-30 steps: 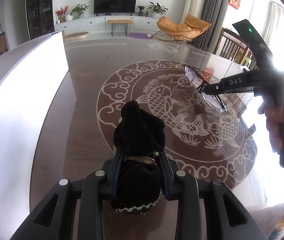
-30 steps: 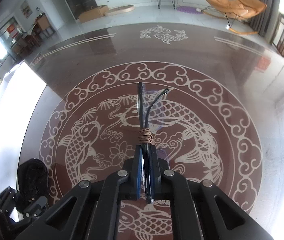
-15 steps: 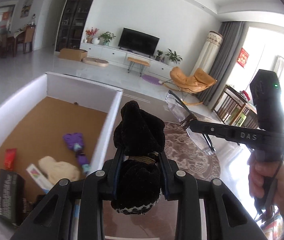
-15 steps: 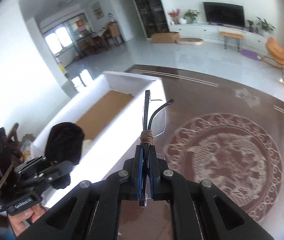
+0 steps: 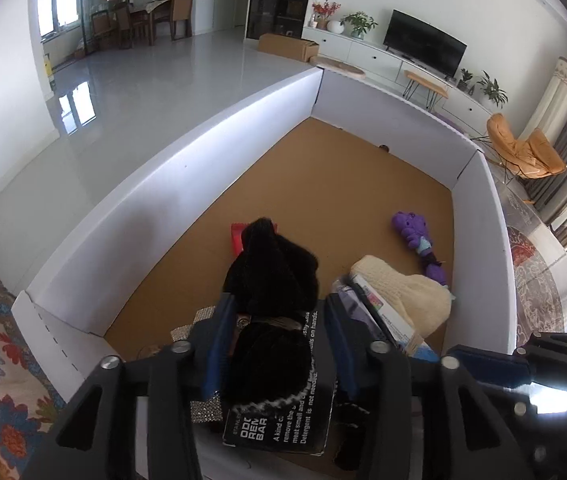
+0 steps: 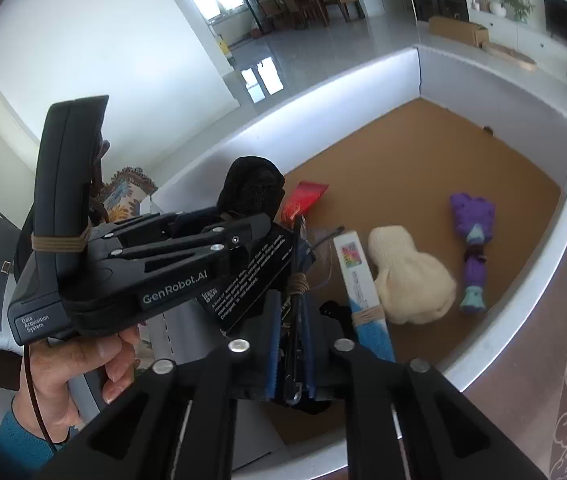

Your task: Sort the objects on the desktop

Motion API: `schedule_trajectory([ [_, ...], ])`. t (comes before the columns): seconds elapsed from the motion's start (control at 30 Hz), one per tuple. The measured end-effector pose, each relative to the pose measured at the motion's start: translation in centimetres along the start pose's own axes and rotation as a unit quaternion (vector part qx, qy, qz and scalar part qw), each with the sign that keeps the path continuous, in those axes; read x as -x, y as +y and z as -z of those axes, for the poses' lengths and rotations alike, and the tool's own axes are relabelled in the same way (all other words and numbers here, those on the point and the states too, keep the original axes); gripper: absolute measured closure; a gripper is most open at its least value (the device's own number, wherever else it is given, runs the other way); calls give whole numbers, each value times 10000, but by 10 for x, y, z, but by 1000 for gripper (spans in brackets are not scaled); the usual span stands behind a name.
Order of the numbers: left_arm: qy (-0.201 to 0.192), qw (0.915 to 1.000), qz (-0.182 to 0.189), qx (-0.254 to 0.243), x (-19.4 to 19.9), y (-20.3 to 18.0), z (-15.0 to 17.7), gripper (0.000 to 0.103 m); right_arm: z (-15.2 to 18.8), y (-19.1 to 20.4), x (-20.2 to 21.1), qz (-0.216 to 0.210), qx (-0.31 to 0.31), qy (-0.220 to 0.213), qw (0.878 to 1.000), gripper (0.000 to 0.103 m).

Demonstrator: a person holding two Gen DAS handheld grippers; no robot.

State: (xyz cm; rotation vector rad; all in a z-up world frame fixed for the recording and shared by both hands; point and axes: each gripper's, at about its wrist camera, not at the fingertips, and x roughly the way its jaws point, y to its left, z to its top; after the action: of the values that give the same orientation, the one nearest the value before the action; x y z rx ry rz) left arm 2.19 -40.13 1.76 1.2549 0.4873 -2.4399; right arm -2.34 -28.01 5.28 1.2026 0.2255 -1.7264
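Over the near end of a white cardboard box [image 5: 211, 136]: left gripper [image 5: 279, 344] jaws opening, black velvet pouch [image 5: 271, 280] between them, long axis pointing away toward the far wall. Right gripper [image 6: 289, 344] jaws opening too, folded glasses [image 6: 297, 276] between, temples pointing far. Farther in, cream knit hat [image 6: 411, 280], purple toy [image 6: 473, 240], red packet [image 6: 303, 196].

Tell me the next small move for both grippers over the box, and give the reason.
Probably let both loads drop, then lift clear. The left gripper with the black pouch and the right gripper with the glasses both hang over the white box; both jaws are opening.
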Motion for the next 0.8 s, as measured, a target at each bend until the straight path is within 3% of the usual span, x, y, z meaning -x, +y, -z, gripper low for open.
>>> schedule_trajectory([
  [0.03, -40, 10000, 11, 57, 1, 1, 2, 28, 3, -1, -2, 19, -37, 50, 10000, 48],
  [0.07, -129, 9999, 20, 94, 4, 2, 4, 25, 4, -4, 0, 76, -43, -6, 10000, 24],
  [0.1, -250, 9996, 21, 113, 9, 2, 6, 24, 5, -4, 6, 156, -25, -123, 9998, 16],
  [0.17, -484, 9987, -60, 177, 21, -3, 10, 22, 8, -4, 20, 323, 61, -255, 9991, 16],
  [0.23, -649, 9968, -412, 201, 30, -8, 11, 15, 6, -5, 35, 595, 157, -340, 9975, 15],
  [0.3, -655, 9937, -888, 196, 38, -18, 6, 7, 3, -9, 49, 986, 246, -385, 9941, 7],
  [0.37, -707, 9895, -1254, 102, 47, -25, 7, 7, 2, -14, 59, 1341, 291, -371, 9898, 5],
  [0.43, -799, 9876, -1347, 16, 58, -31, 11, 7, -3, -17, 63, 1556, 309, -314, 9868, 5],
  [0.53, -909, 9879, -1253, 23, 76, -38, 17, 7, -4, -19, 71, 1728, 252, -222, 9844, 5],
  [0.73, -1013, 9711, -2118, 438, 93, -39, 28, 6, 0, -17, 72, 1840, 225, -84, 9826, 5],
  [0.8, -790, 9748, -2045, 412, 90, -36, 28, 6, 1, -17, 72, 1851, 205, -51, 9825, 5],
])
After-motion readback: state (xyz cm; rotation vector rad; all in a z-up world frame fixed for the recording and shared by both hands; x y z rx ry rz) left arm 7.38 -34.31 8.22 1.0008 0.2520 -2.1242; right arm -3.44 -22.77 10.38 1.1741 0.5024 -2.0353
